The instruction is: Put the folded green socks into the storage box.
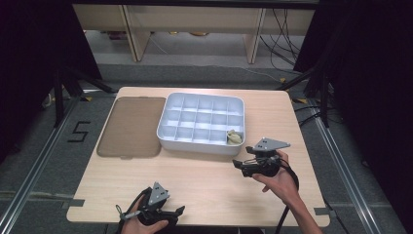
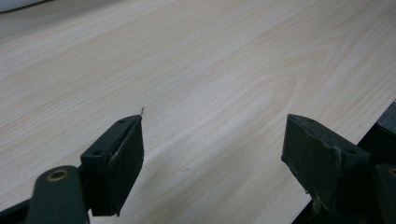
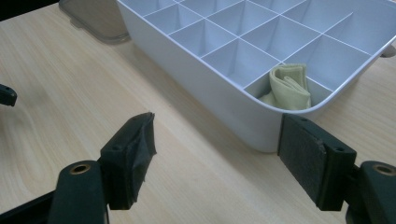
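Note:
A white divided tray (image 1: pixel 168 116) stands on the wooden table, with a folded pale yellow-green cloth (image 1: pixel 234 137) in its near right compartment. In the right gripper view the cloth (image 3: pixel 289 86) lies just behind the tray's near wall (image 3: pixel 219 100). My right gripper (image 1: pixel 237 165) hovers just in front of that corner, open, with nothing between its jaws (image 3: pixel 217 156). My left gripper (image 1: pixel 180 210) rests at the table's near edge, open and empty, and bare wood shows between its jaws (image 2: pixel 212 154).
A brownish translucent lid (image 1: pixel 131 126) lies flat to the left of the tray. The table's front edge (image 2: pixel 345 144) runs close by the left gripper. Dark curtains and cables surround the table.

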### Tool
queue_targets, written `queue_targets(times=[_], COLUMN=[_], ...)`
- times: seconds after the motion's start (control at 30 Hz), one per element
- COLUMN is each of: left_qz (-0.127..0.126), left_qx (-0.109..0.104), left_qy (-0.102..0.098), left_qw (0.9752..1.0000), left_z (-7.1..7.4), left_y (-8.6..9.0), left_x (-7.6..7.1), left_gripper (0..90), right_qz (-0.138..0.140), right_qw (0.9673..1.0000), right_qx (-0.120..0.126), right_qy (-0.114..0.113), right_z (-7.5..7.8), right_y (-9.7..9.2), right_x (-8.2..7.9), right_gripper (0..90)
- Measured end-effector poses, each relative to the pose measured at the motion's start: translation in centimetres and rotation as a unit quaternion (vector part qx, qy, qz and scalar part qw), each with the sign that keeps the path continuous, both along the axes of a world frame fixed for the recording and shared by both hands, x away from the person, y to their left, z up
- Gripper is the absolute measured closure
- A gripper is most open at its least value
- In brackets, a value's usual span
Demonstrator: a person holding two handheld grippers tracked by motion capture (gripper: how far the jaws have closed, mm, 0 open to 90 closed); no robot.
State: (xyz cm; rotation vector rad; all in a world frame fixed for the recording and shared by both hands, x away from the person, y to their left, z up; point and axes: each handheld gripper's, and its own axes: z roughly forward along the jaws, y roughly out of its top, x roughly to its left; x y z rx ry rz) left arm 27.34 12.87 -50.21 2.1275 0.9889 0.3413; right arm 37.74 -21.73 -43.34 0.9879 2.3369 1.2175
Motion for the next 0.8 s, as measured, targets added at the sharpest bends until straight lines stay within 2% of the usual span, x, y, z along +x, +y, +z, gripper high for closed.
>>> queue_targets(times=[0.07, 0.1, 0.13, 0.17, 0.2, 0.23, 0.3, 0.33, 0.37, 0.43, 0.57, 0.6, 0.63, 0.67, 0.7, 0.73, 0.8], left_qz=[0.013, 0.014, 0.012, -0.003, 0.003, 0.012, 0.011, -0.002, 0.003, 0.002, -0.001, -0.001, -0.002, -0.001, -0.002, -0.003, -0.003], left_qx=[-0.01, -0.011, -0.017, 0.005, -0.001, -0.01, -0.014, 0.001, -0.005, -0.003, 0.001, 0.0, 0.001, 0.0, 0.001, -0.001, -0.001], left_qy=[0.0, -0.001, 0.002, 0.005, 0.002, 0.0, 0.001, 0.003, 0.003, 0.003, 0.003, 0.003, 0.003, 0.003, 0.003, 0.003, 0.003], left_qw=[0.9999, 0.9998, 0.9998, 1.0, 1.0, 0.9999, 0.9998, 1.0, 1.0, 1.0, 1.0, 1.0, 1.0, 1.0, 1.0, 1.0, 1.0], left_z=[-0.1, -0.1, -0.1, 0.0, 0.0, -0.1, -0.1, 0.0, 0.0, 0.0, 0.0, 0.0, 0.0, 0.0, 0.0, 0.0, 0.0], left_y=[-0.1, -0.2, -0.2, 0.1, 0.0, -0.2, -0.2, 0.0, -0.1, 0.0, 0.0, 0.0, 0.0, 0.0, 0.0, 0.0, 0.0], left_x=[0.0, 0.0, -0.1, 0.0, 0.0, 0.0, -0.1, 0.0, -0.1, -0.1, 0.0, -0.1, -0.1, -0.1, -0.1, 0.0, 0.0], left_gripper=[20.3, 20.3, 20.3, 20.3, 20.3, 20.3, 20.3, 20.3, 20.3, 20.3, 20.3, 20.3, 20.3, 20.3, 20.3, 20.3, 20.3], right_qz=[-0.006, 0.005, 0.001, -0.002, -0.006, -0.001, 0.002, 0.001, 0.003, 0.006, 0.007, 0.005, 0.012, 0.021, 0.006, 0.02, 0.023], right_qw=[0.9999, 1.0, 1.0, 1.0, 0.9998, 0.9999, 1.0, 0.9999, 0.9999, 0.9998, 0.9998, 0.9997, 0.9999, 0.9997, 0.9997, 0.9998, 0.9997], right_qx=[0.006, -0.001, 0.0, 0.003, 0.008, 0.005, 0.007, 0.009, 0.008, 0.015, 0.01, 0.016, 0.012, 0.014, 0.017, 0.008, 0.009], right_qy=[0.007, 0.002, 0.001, 0.003, 0.015, 0.012, 0.002, 0.012, 0.008, 0.014, 0.012, 0.02, 0.002, 0.008, 0.017, 0.003, 0.008], right_z=[-0.1, -0.1, -0.2, -0.3, -0.3, -0.3, -0.4, -0.4, -0.5, -0.6, -0.7, -0.7, -0.8, -0.9, -0.9, -1.0, -1.1], right_y=[0.0, -0.2, -0.3, -0.3, -0.3, -0.4, -0.5, -0.4, -0.5, -0.5, -0.6, -0.5, -0.6, -0.5, -0.4, -0.5, -0.5], right_x=[-0.3, -0.2, -0.3, -0.5, -0.8, -0.8, -0.9, -1.1, -1.1, -1.3, -1.6, -1.9, -1.8, -1.8, -2.2, -2.0, -2.2], right_gripper=[28.2, 28.1, 27.9, 27.7, 27.4, 27.2, 26.5, 25.9, 25.2, 24.8, 23.0, 22.6, 21.9, 21.5, 21.3, 20.9, 19.8])
